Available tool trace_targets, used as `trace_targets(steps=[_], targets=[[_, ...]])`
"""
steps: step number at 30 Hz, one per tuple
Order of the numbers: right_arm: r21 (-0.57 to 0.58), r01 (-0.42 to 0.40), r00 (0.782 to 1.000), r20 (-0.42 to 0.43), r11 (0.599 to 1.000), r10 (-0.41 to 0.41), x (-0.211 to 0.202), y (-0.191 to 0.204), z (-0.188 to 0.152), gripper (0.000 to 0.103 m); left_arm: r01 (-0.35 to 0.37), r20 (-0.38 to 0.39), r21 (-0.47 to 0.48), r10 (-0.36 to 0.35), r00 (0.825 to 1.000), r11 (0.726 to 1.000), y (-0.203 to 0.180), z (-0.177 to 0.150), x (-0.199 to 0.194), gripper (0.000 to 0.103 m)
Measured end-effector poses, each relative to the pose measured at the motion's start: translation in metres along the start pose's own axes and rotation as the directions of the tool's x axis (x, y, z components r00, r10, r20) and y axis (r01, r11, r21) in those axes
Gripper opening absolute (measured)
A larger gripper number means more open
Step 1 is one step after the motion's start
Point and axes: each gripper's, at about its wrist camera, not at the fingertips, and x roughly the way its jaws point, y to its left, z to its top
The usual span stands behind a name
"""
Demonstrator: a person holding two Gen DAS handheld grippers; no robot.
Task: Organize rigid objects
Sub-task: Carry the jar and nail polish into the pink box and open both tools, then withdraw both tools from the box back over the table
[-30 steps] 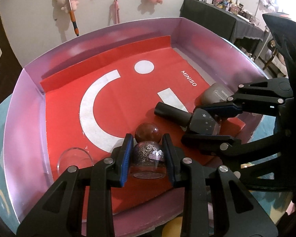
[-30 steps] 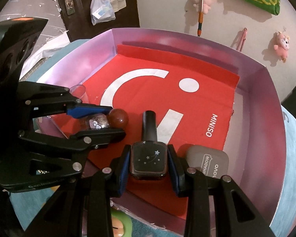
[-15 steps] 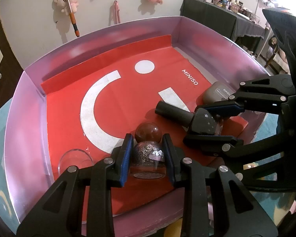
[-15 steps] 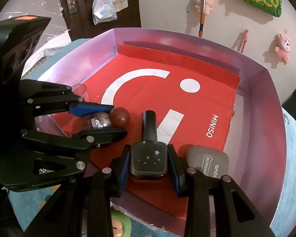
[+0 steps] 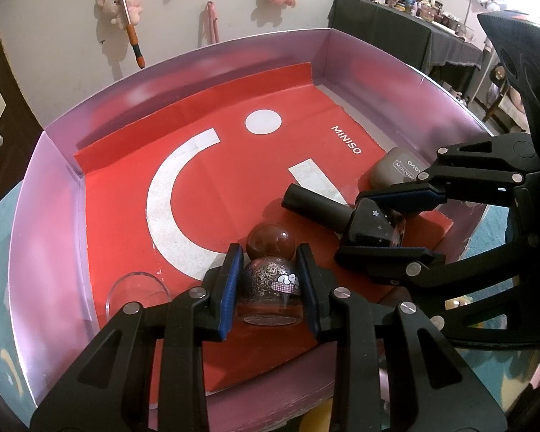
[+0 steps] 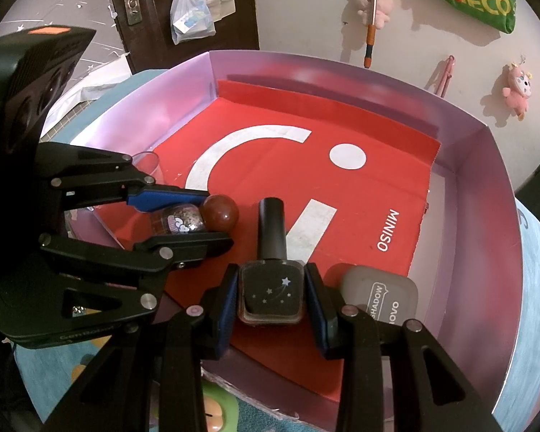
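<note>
Inside the pink tray [image 5: 46, 194], my left gripper [image 5: 269, 280] clenched the glittery round bottle [image 5: 270, 277]; my right gripper [image 6: 271, 297] clenched the starred black bottle [image 6: 271, 289].

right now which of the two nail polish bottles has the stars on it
The dark square bottle with the long black cap, gripped by the right gripper. The left gripper holds the round glittery bottle, which has a brown ball cap.

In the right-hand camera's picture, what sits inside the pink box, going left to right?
Clear cup → glittery bottle → brown ball → black starred bottle → grey case.
</note>
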Motion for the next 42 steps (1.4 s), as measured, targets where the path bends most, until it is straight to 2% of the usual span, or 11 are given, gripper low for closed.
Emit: trace_targets(steps=[15,17,19,20,24,30,32,36,40,42], targets=[[0.005,-0.002,1.0,-0.007,1.0,0.002,0.0,0.002,0.0,0.038,0.0,0.015,-0.001,0.0,1.0,1.0,0.002,0.002,-0.005,0.03],[0.006,-0.001,1.0,-0.01,1.0,0.001,0.0,0.002,0.0,0.038,0.0,0.019,-0.005,0.0,1.0,1.0,0.002,0.002,-0.007,0.036],[0.006,0.001,1.0,-0.012,1.0,-0.001,0.001,0.002,0.0,0.039,-0.042,0.029,-0.012,0.043,0.999,0.999,0.004,0.002,-0.009,0.05],[0.006,0.002,1.0,-0.01,1.0,-0.002,0.0,0.002,0.001,0.039,-0.051,0.039,-0.018,0.052,0.998,0.999,0.006,0.002,-0.012,0.052],[0.016,-0.005,1.0,0.005,1.0,0.004,-0.005,0.0,0.0,0.046,-0.023,0.053,-0.045,0.025,0.998,0.999,0.012,0.002,-0.019,0.058],[0.02,0.004,0.999,0.035,1.0,-0.005,-0.024,0.004,-0.002,0.047,-0.029,0.092,-0.046,0.033,0.995,0.999,0.011,-0.001,-0.037,0.062],[0.023,0.008,0.999,0.048,1.0,-0.009,-0.033,0.007,-0.004,0.05,-0.03,0.107,-0.049,0.035,0.994,0.998,0.01,-0.003,-0.045,0.063],[0.031,0.019,0.996,0.087,0.999,-0.021,-0.059,0.015,-0.01,0.06,-0.021,0.15,-0.066,0.031,0.988,0.998,0.008,-0.011,-0.065,0.07],[0.047,0.035,0.991,0.129,0.998,-0.04,-0.087,0.024,-0.019,0.07,-0.008,0.199,-0.085,0.025,0.98,0.996,0.004,-0.022,-0.09,0.072],[0.062,0.039,0.987,0.153,0.997,-0.048,-0.102,0.029,-0.025,0.076,-0.002,0.225,-0.094,0.023,0.974,0.996,0.002,-0.029,-0.102,0.077]])
